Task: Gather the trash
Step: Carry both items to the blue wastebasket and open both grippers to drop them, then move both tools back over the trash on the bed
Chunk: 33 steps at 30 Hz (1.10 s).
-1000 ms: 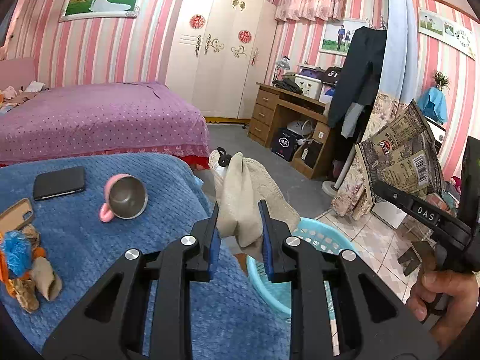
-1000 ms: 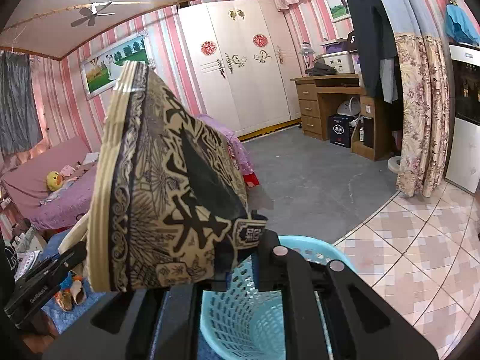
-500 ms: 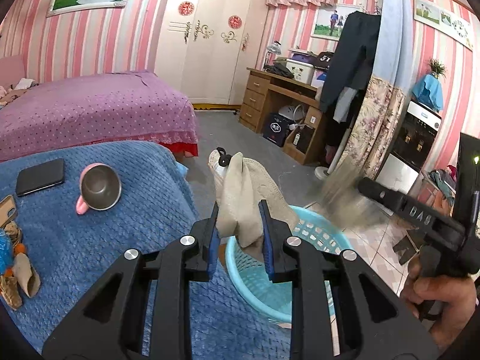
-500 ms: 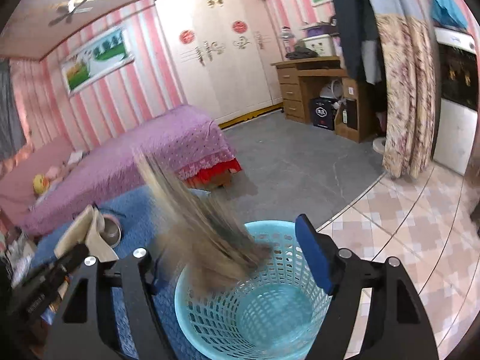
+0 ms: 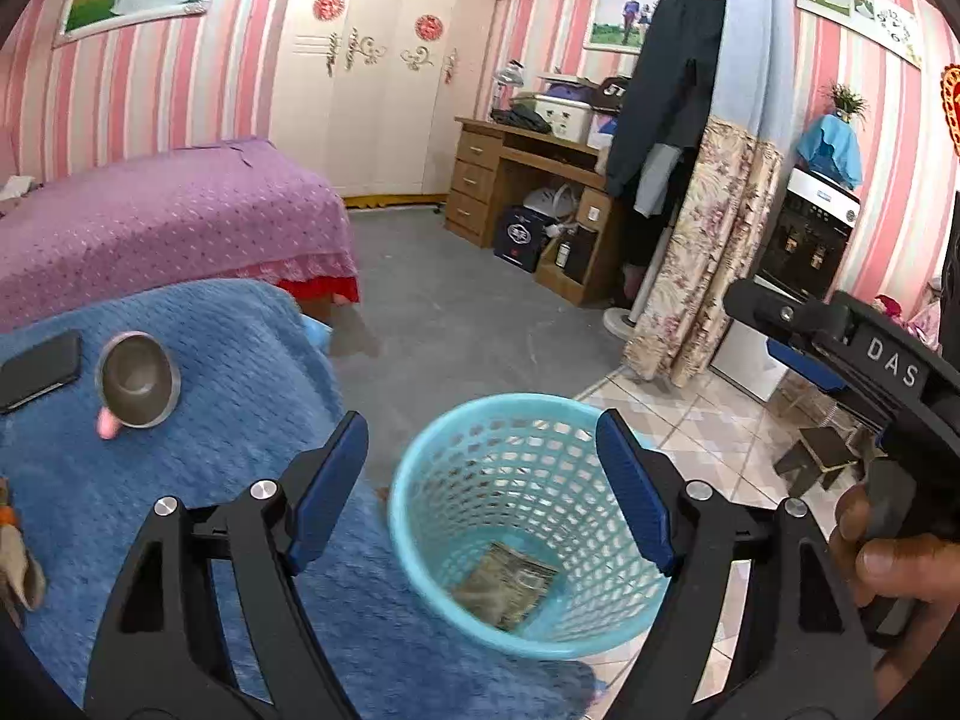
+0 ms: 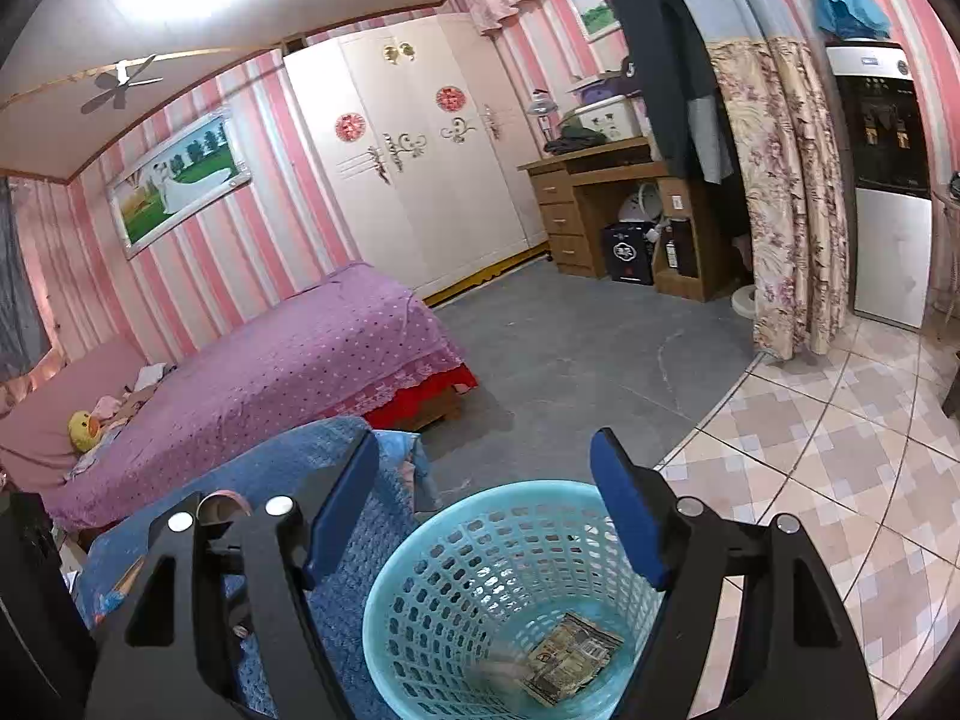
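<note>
A light blue mesh basket (image 5: 516, 401) stands on the floor beside the blue blanket, right below both grippers. A brown patterned wrapper (image 5: 510, 582) lies flat on its bottom, with a blurred beige scrap (image 5: 471, 594) beside it. My left gripper (image 5: 480, 486) hangs over the basket; its jaws are opening and nothing is between them. The right wrist view shows my right gripper (image 6: 483, 510) open and empty above the same basket (image 6: 516, 486), the wrapper (image 6: 570, 666) underneath it. Seen from the left wrist, the right gripper (image 5: 774, 336) reaches in from the right, held by a hand (image 5: 894, 564).
The blue blanket (image 5: 240, 438) carries a tipped metal cup with a pink handle (image 5: 138, 381), a black phone (image 5: 39, 369) and some beige scraps (image 5: 21, 570) at the left edge. A purple bed (image 5: 168, 222), wooden desk (image 5: 528, 180) and floral curtain (image 5: 702, 252) ring the grey floor.
The right gripper opened and its patterned wrapper dropped into the basket. Then the left gripper, carried over the basket, opened and let go of its beige scrap.
</note>
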### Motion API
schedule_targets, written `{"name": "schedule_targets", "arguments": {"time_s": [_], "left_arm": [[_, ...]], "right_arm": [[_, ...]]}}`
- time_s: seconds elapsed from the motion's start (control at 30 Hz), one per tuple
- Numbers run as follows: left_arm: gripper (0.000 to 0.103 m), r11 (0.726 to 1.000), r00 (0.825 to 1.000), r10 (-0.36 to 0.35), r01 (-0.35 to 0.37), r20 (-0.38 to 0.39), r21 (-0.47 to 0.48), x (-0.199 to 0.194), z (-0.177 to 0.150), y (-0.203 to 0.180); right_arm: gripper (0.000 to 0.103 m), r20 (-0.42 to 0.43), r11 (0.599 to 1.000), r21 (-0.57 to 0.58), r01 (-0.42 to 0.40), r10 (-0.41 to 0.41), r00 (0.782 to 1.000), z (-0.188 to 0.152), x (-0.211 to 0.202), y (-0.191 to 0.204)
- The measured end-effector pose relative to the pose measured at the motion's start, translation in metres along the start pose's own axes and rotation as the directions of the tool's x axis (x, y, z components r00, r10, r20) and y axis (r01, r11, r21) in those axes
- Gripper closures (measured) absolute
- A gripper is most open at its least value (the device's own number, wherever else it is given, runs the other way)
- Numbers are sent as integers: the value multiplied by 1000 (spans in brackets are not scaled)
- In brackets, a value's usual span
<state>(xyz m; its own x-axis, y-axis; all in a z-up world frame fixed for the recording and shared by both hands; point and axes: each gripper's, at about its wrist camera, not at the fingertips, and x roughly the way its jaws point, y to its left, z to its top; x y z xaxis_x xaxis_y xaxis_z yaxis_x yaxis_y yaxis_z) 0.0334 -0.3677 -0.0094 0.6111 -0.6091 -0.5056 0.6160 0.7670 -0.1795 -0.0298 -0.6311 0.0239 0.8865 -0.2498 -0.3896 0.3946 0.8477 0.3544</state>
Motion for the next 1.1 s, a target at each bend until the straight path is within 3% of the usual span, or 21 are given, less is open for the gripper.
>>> {"name": "schedule_targets", "arguments": {"time_s": [0.17, 0.3, 0.4, 0.53, 0.67, 0.7, 0.77, 0.87, 1.0, 1.1], "left_arm": [[26, 991, 993, 117, -116, 20, -61, -35, -5, 59], [26, 960, 964, 265, -261, 29, -98, -79, -16, 122], [25, 909, 919, 391, -380, 39, -170, -126, -27, 183], [18, 845, 876, 481, -455, 30, -280, -171, -39, 251], [17, 758, 798, 603, -577, -10, -305, -205, -61, 308], [16, 739, 787, 616, -586, -19, -332, -211, -66, 322], [16, 706, 785, 618, -578, -42, -409, -225, -83, 352], [12, 679, 770, 634, -599, -73, -425, -230, -99, 374], [12, 679, 771, 626, -614, -120, -401, -230, -117, 391], [10, 701, 786, 601, -607, -147, -375, -230, -129, 399]], "right_arm": [[30, -5, 999, -33, -36, 36, 999, -4, 1, 19], [30, -25, 994, -62, -92, 90, 996, -11, 6, 45], [30, -42, 983, -105, -151, 148, 988, -22, 9, 79], [30, -78, 955, -178, -235, 225, 971, -45, 16, 134], [23, -142, 915, -250, -318, 290, 946, -82, 26, 197], [22, -164, 903, -259, -342, 308, 937, -93, 29, 214], [20, -199, 878, -275, -391, 346, 917, -111, 31, 243], [18, -256, 833, -304, -463, 397, 881, -140, 34, 290], [18, -330, 764, -352, -541, 440, 835, -179, 40, 350], [18, -376, 730, -396, -557, 425, 824, -199, 49, 380]]}}
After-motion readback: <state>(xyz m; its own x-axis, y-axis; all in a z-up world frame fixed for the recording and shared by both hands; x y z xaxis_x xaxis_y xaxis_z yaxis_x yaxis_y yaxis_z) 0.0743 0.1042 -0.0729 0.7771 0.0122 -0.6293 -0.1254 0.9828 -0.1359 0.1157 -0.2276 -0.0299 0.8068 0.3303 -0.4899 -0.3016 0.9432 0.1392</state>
